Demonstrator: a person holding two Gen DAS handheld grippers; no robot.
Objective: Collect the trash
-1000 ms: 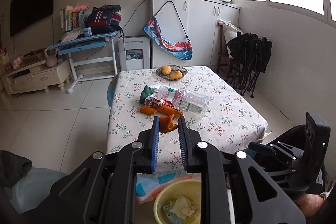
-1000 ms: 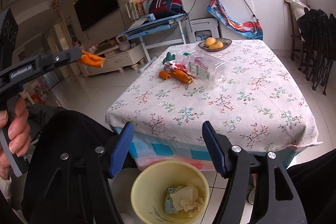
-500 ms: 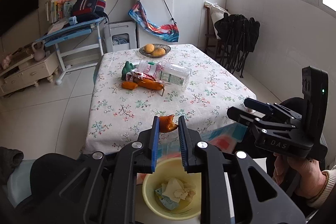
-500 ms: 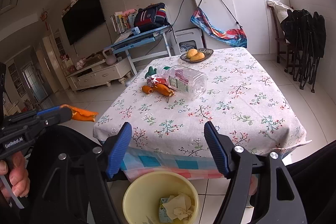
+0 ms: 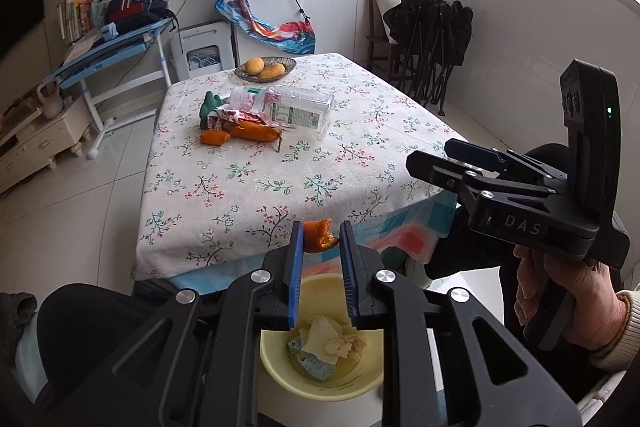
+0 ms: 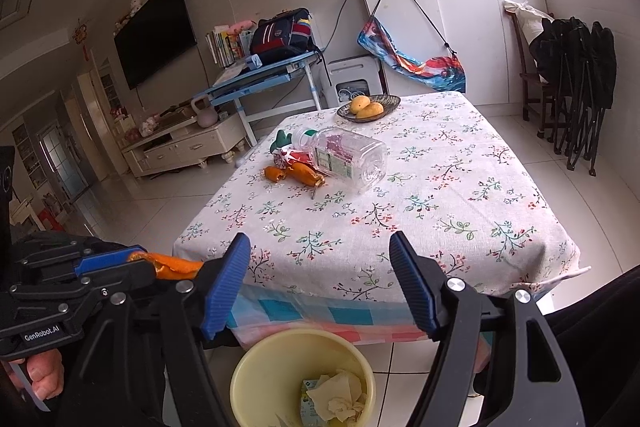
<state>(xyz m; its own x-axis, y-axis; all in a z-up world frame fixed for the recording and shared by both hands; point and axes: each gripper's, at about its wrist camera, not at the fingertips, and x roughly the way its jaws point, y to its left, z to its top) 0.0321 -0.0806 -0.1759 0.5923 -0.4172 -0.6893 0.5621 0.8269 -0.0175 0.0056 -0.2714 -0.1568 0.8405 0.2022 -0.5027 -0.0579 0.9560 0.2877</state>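
Lower and nearer the bin than a second ago, the left gripper [image 5: 319, 241] now hangs almost over the yellow trash bin [image 5: 280, 375], where before it was out over the tabletop. Its blue pads are pinched on a scrap of orange peel [image 5: 316, 237], which sticks out past the tips; from the right wrist view the same peel [image 6: 176, 265] shows poking from the left tool beside the table's near edge. Holding it out at the tips like that seems meant to let it fall clean into the bin once the pads part.

Beside it, the right gripper [image 6: 320, 283] has its jaws wide apart with nothing between them, and it looks down past the table edge at the bin [image 6: 256, 367]. It has dropped too: the bin's mouth fills more of its view than it did earlier. It appears to be waiting its turn.

Inside the bin lie crumpled tissue [image 5: 330, 339] and a small carton.

Further out on the flowered tablecloth [image 5: 280, 183], nothing has shifted: more orange peels [image 5: 240, 133], a torn wrapper, something green and a clear plastic bottle [image 5: 288, 109] on its side sit bunched together, well apart from the fruit dish [image 5: 266, 69] at the far end. Those are probably the next things to collect.
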